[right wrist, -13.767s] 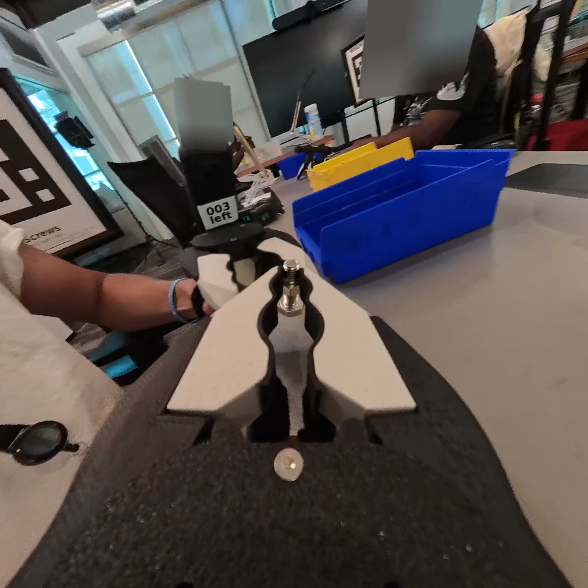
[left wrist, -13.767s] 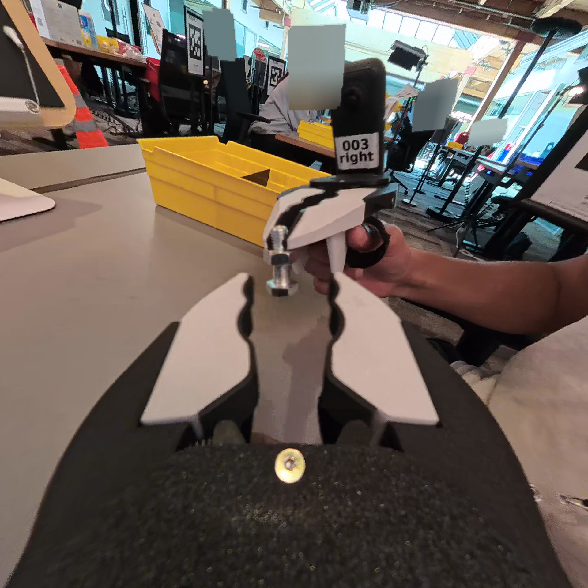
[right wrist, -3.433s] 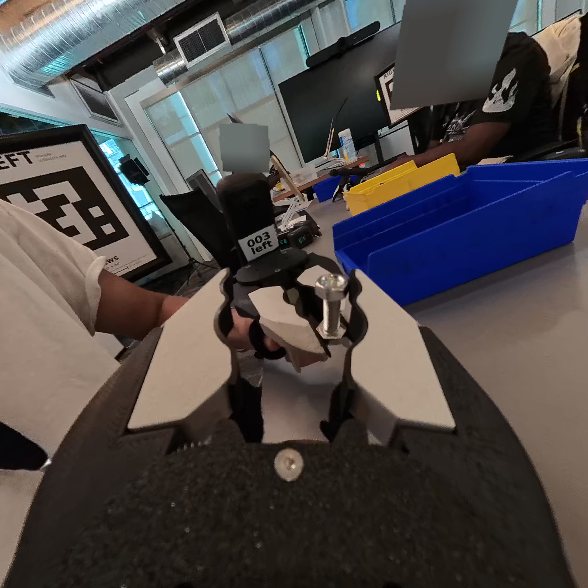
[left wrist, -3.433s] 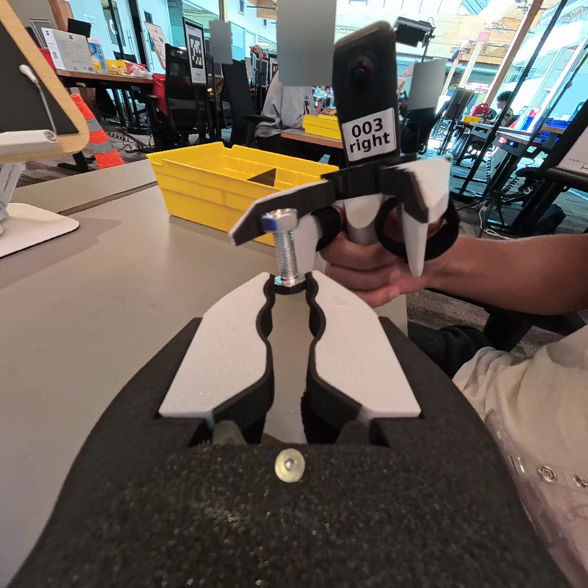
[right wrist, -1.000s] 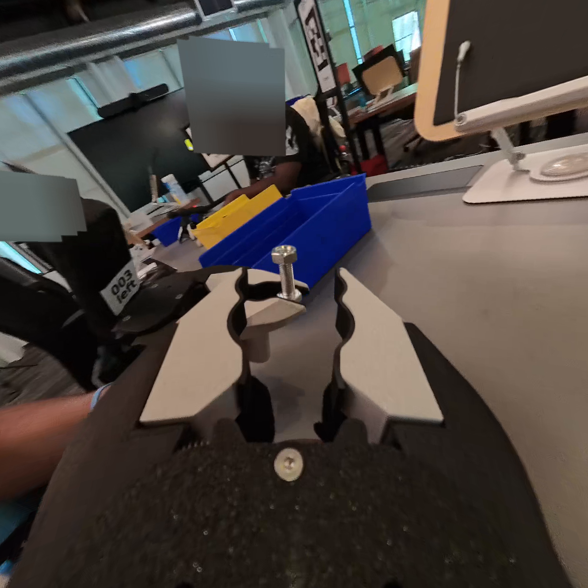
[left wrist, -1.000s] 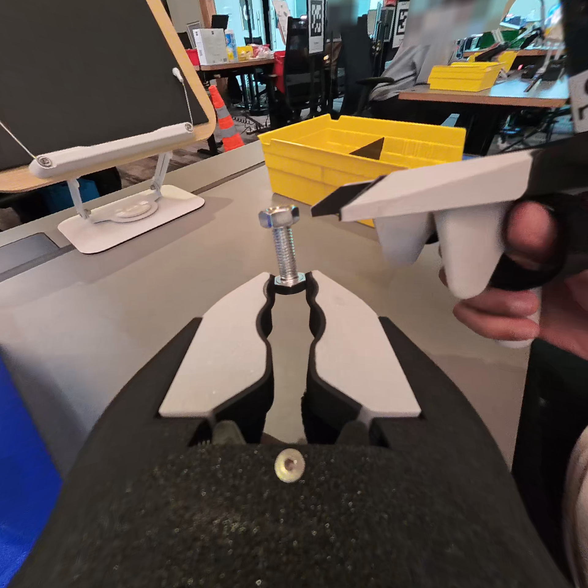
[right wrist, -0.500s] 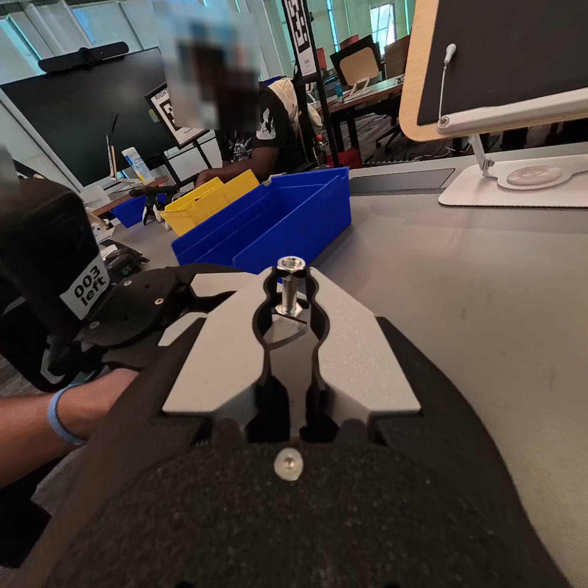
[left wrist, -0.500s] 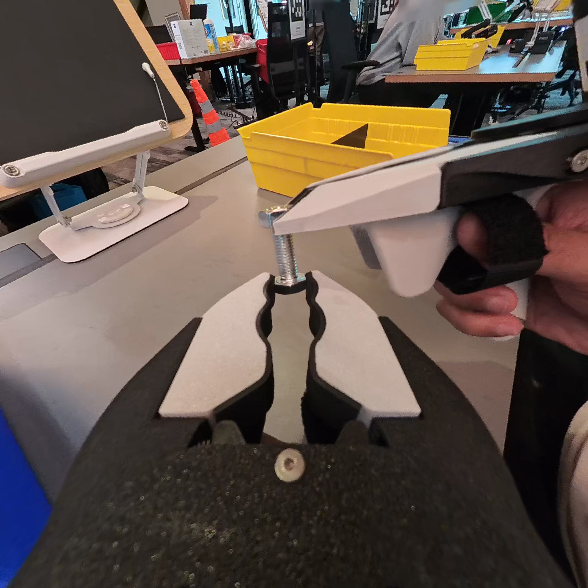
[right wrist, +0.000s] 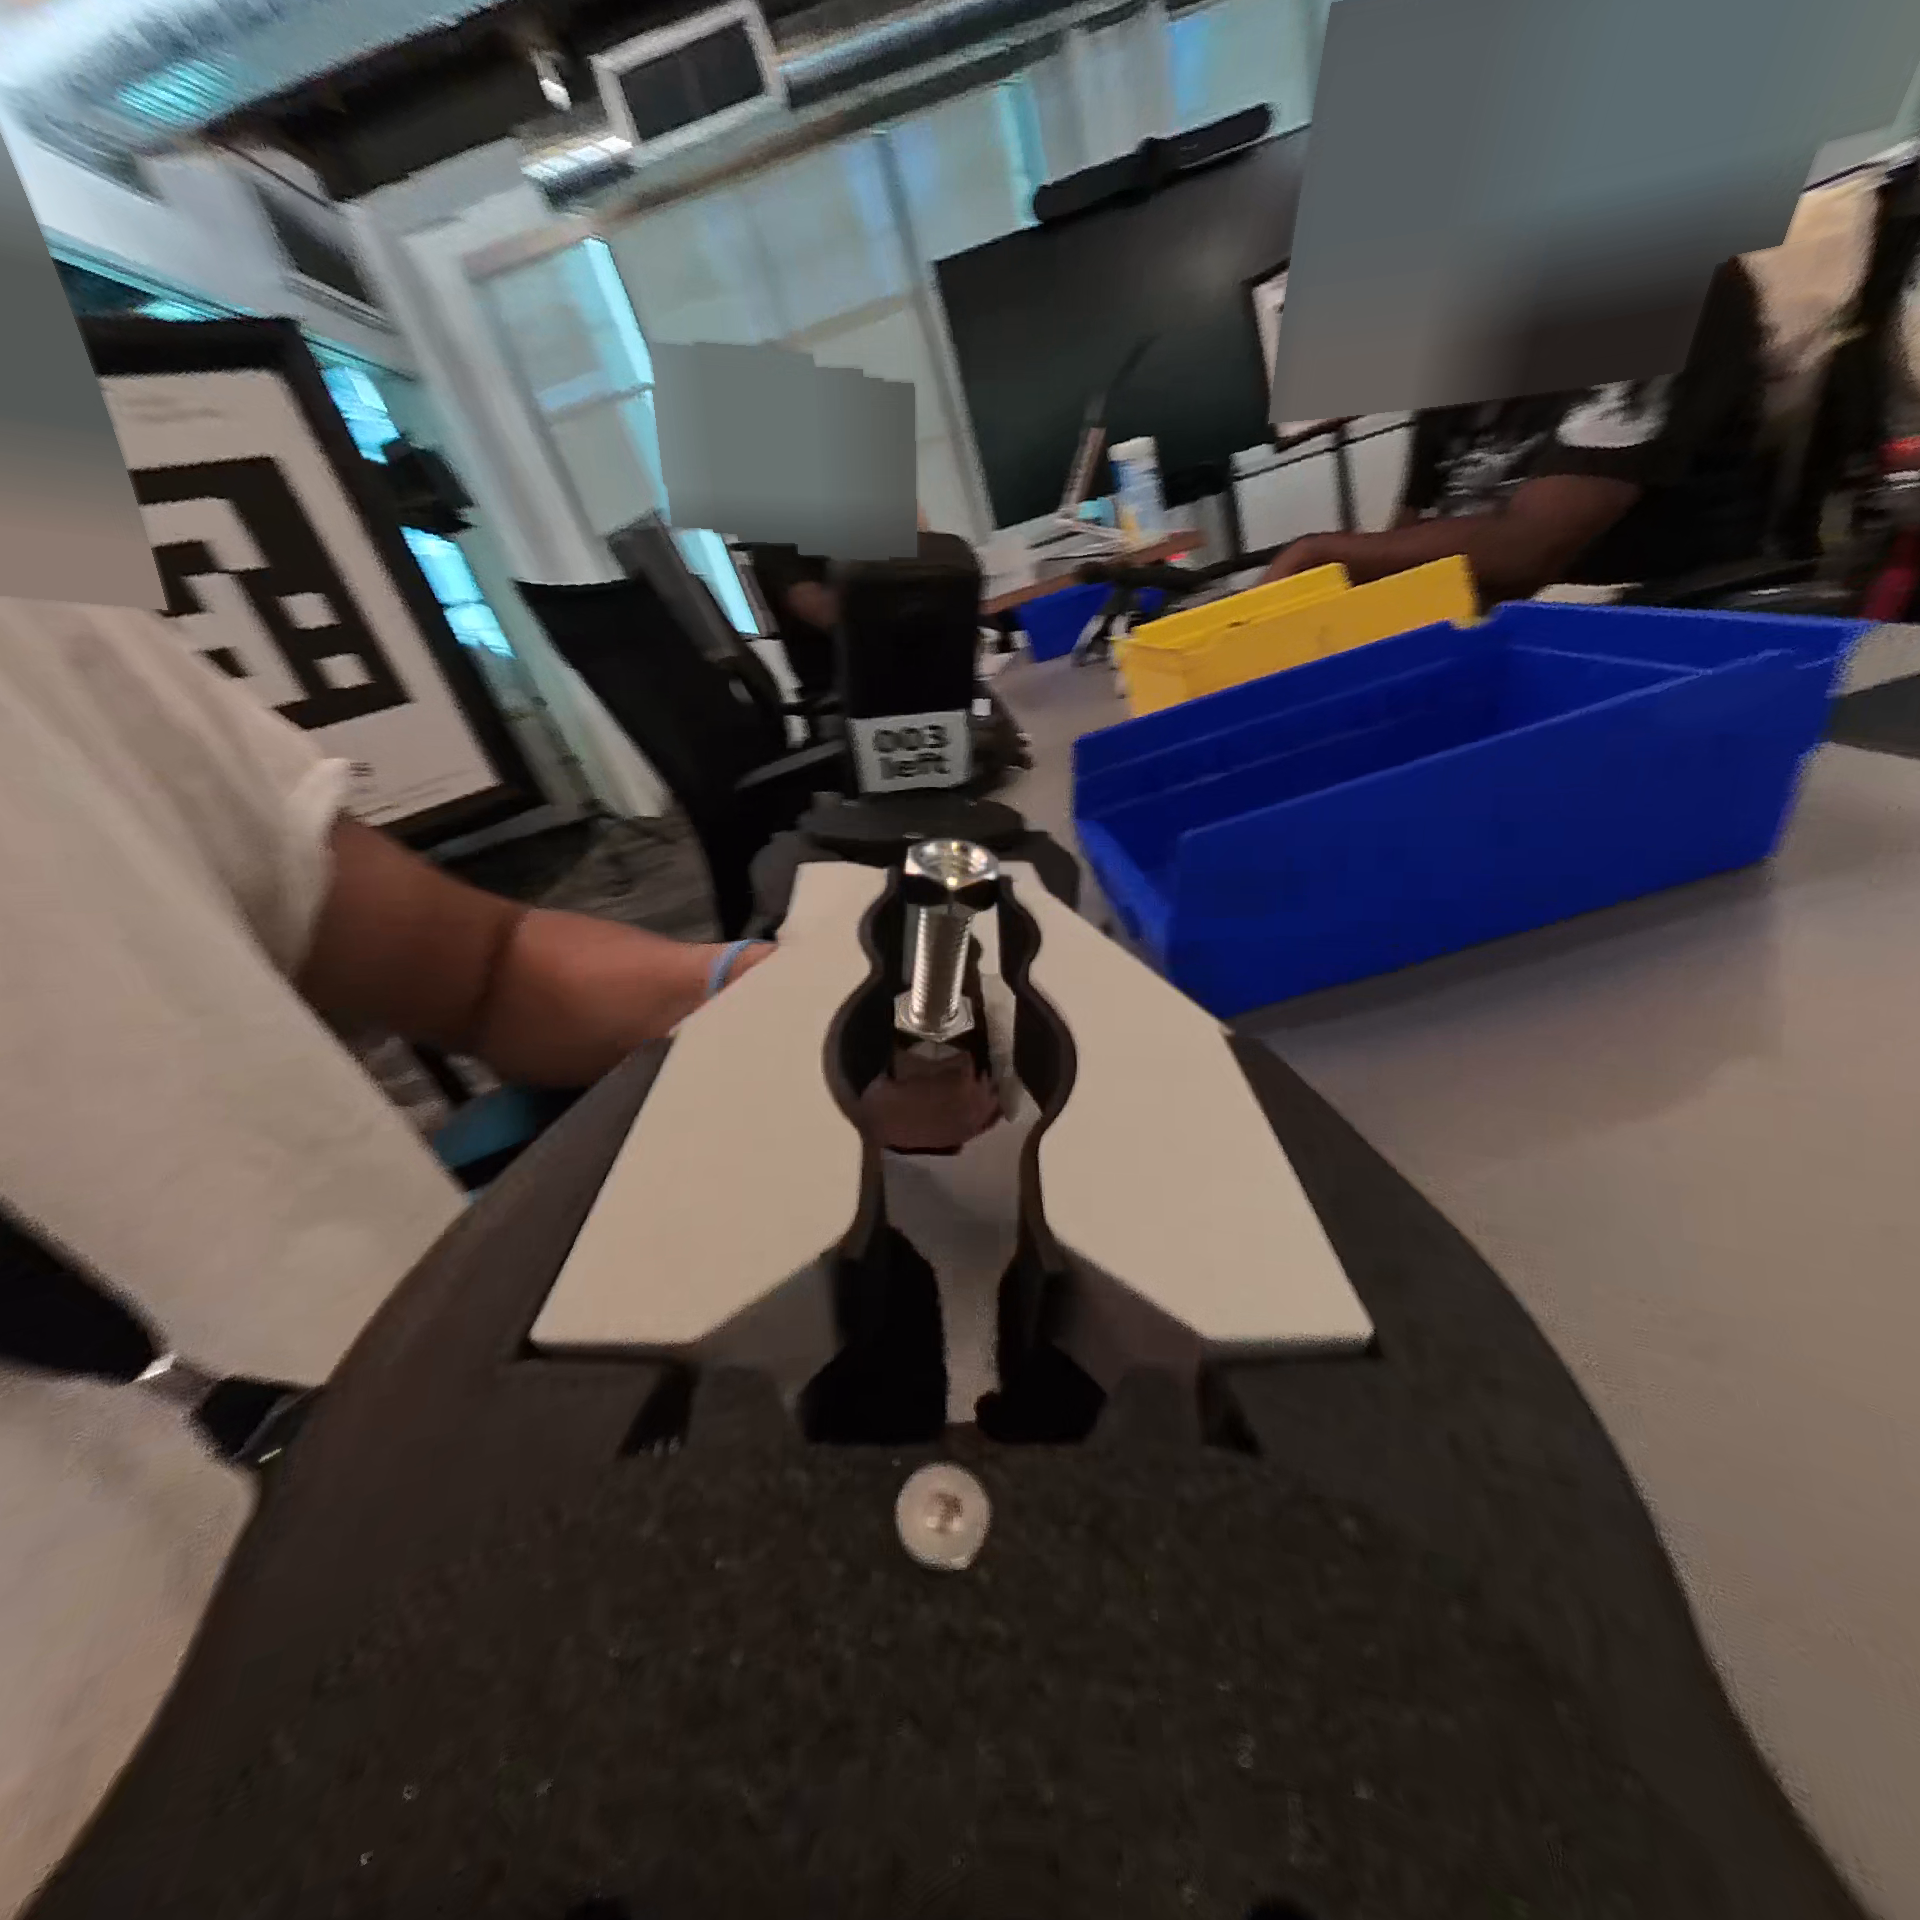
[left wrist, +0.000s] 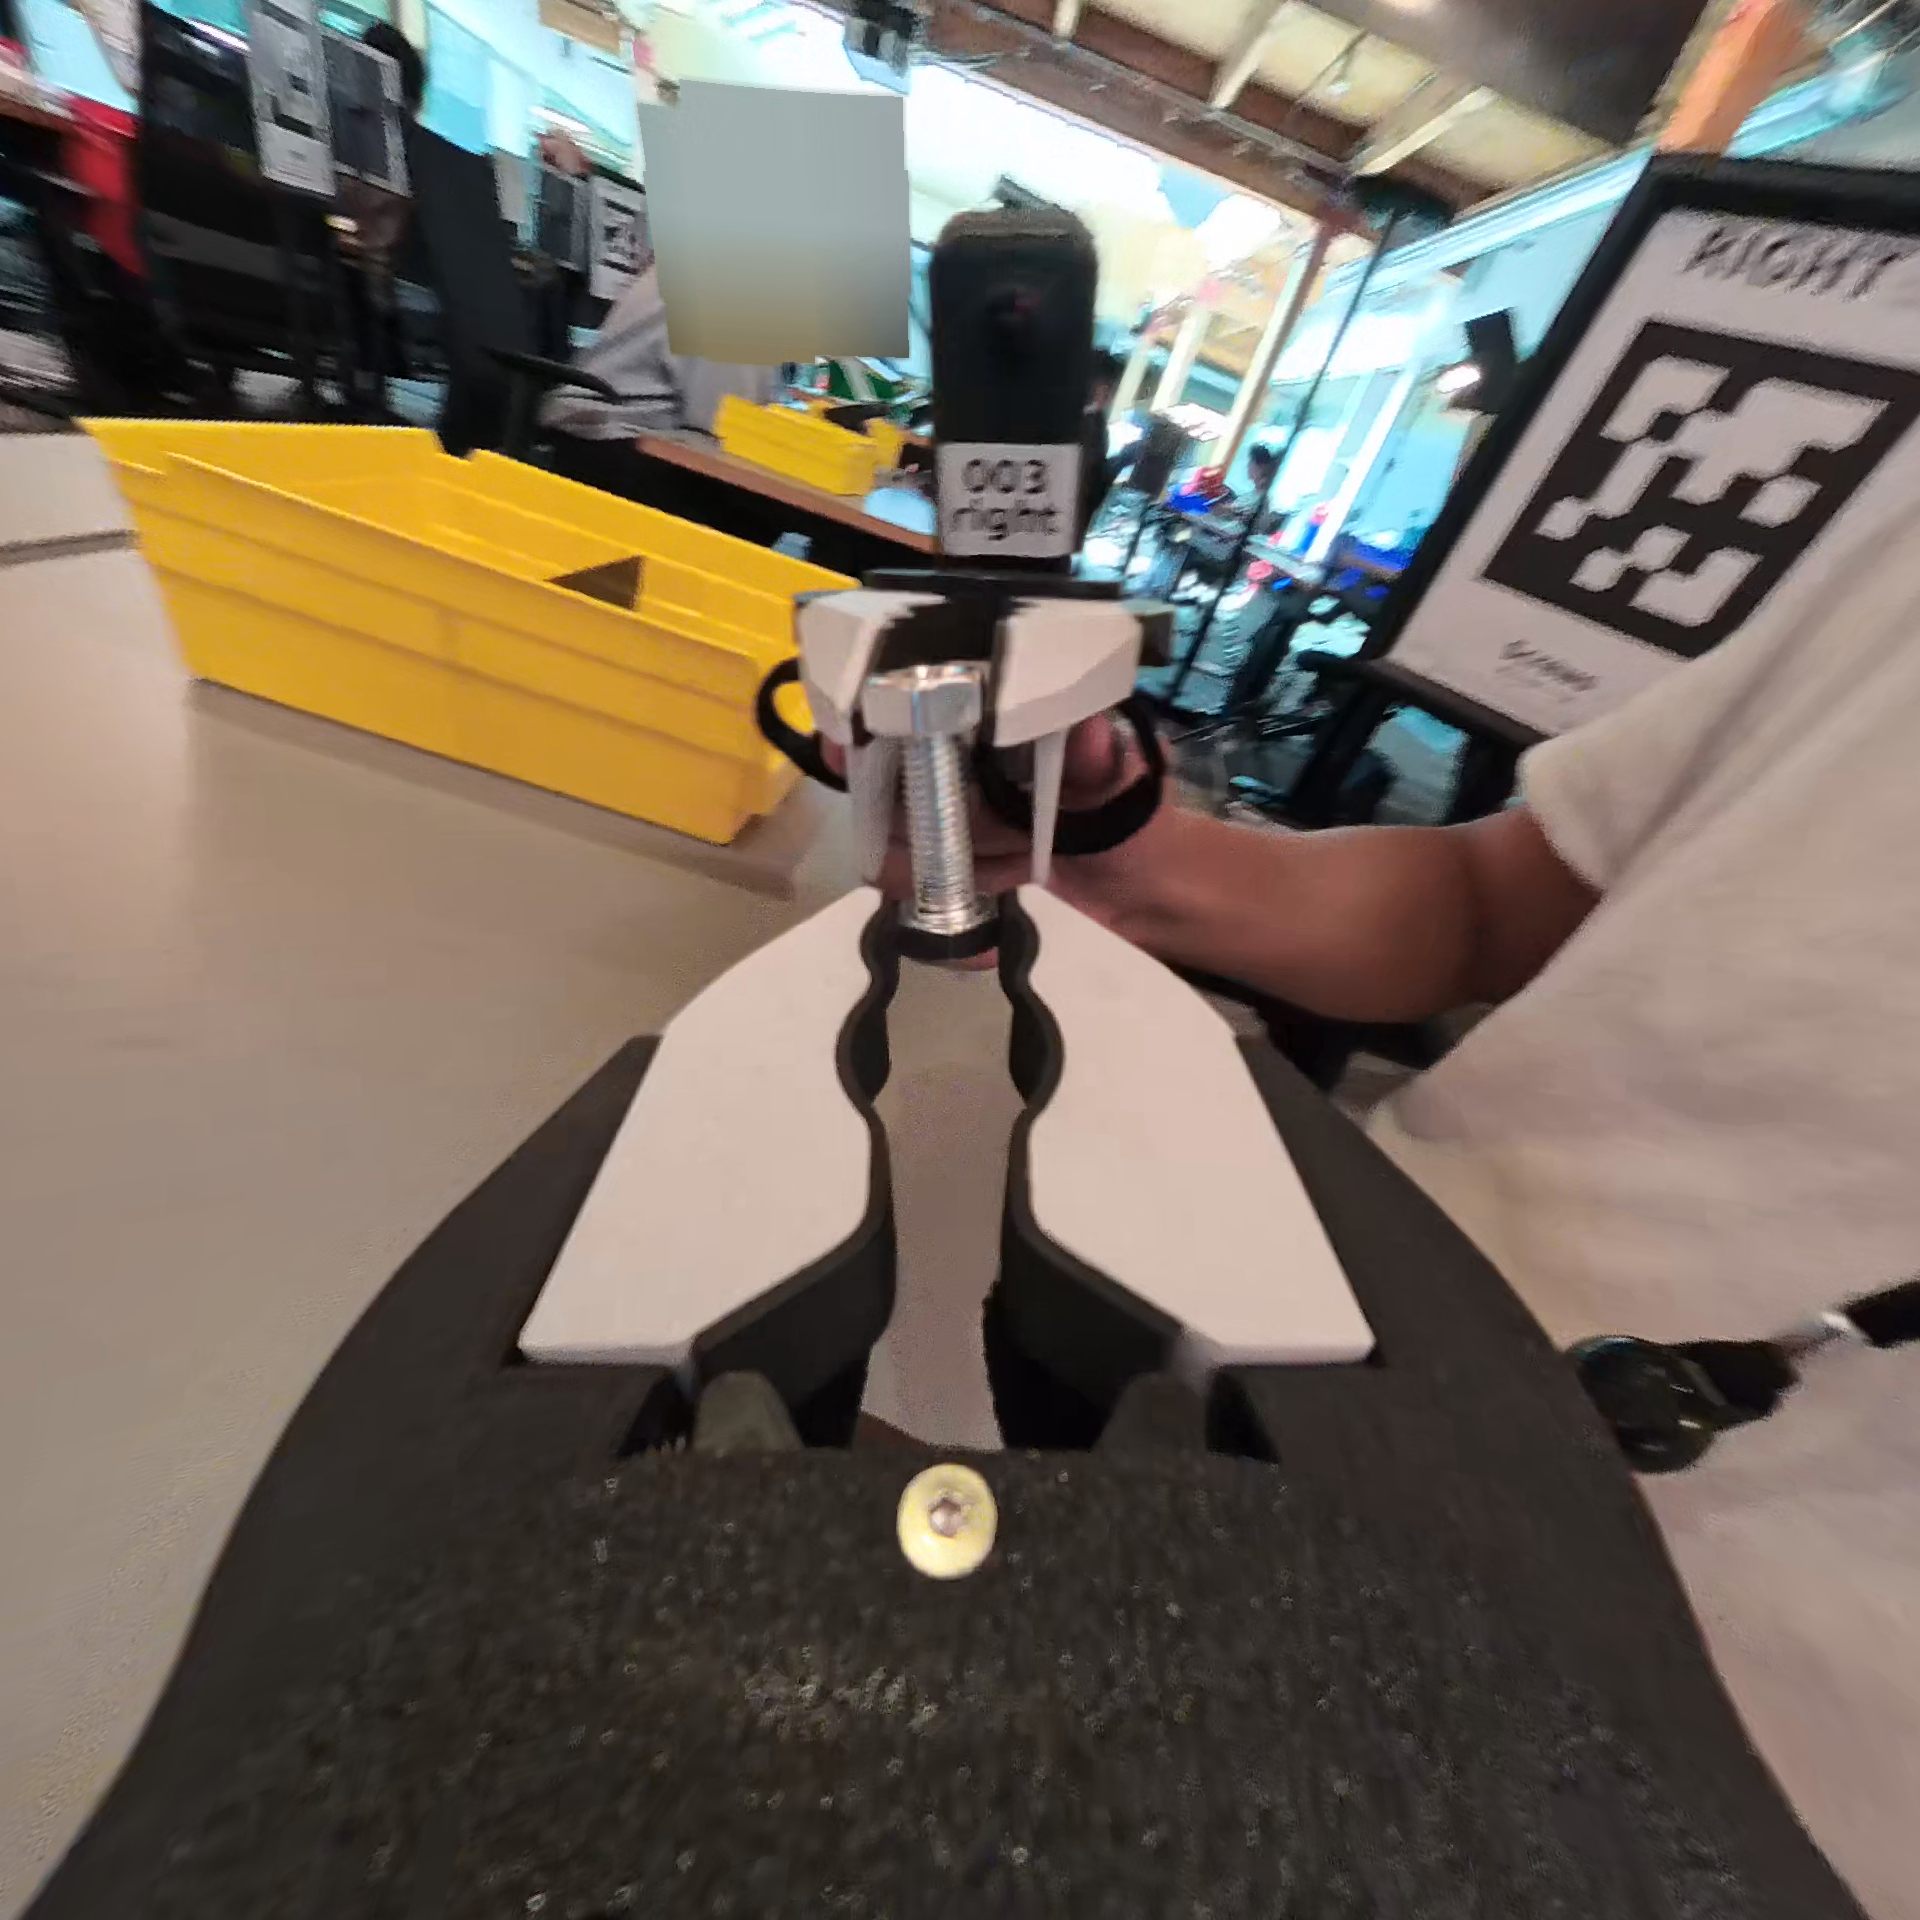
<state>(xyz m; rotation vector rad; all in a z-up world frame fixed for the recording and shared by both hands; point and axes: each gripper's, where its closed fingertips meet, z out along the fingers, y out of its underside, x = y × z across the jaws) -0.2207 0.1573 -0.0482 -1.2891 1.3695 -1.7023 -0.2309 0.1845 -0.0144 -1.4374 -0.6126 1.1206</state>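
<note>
A silver hex bolt point(left wrist: 938, 800) stands upright with a nut point(left wrist: 943, 920) threaded on its lower end. My left gripper point(left wrist: 943, 935) is shut on the nut. My right gripper point(left wrist: 940, 665) faces me in the left wrist view and is shut on the bolt's head point(left wrist: 925, 701). In the right wrist view my right gripper point(right wrist: 948, 894) clamps the head point(right wrist: 945, 871) at its fingertips, and the shaft and the nut point(right wrist: 933, 1016) show in the gap behind. The left gripper's body point(right wrist: 914, 821) sits just beyond it. The bolt is held above the grey table point(left wrist: 312, 987).
A yellow bin point(left wrist: 447, 592) stands on the table to the left in the left wrist view. A blue bin point(right wrist: 1455, 769) stands to the right in the right wrist view, a yellow bin point(right wrist: 1288, 634) behind it. A person's forearm point(left wrist: 1299, 925) and a black-and-white marker board point(left wrist: 1704, 457) are close by. Left and right tips are no more than a few centimetres apart.
My right gripper went from open beside the bolt to shut on its head. Both grippers have swung round and now face each other. The left stays shut on the nut.
</note>
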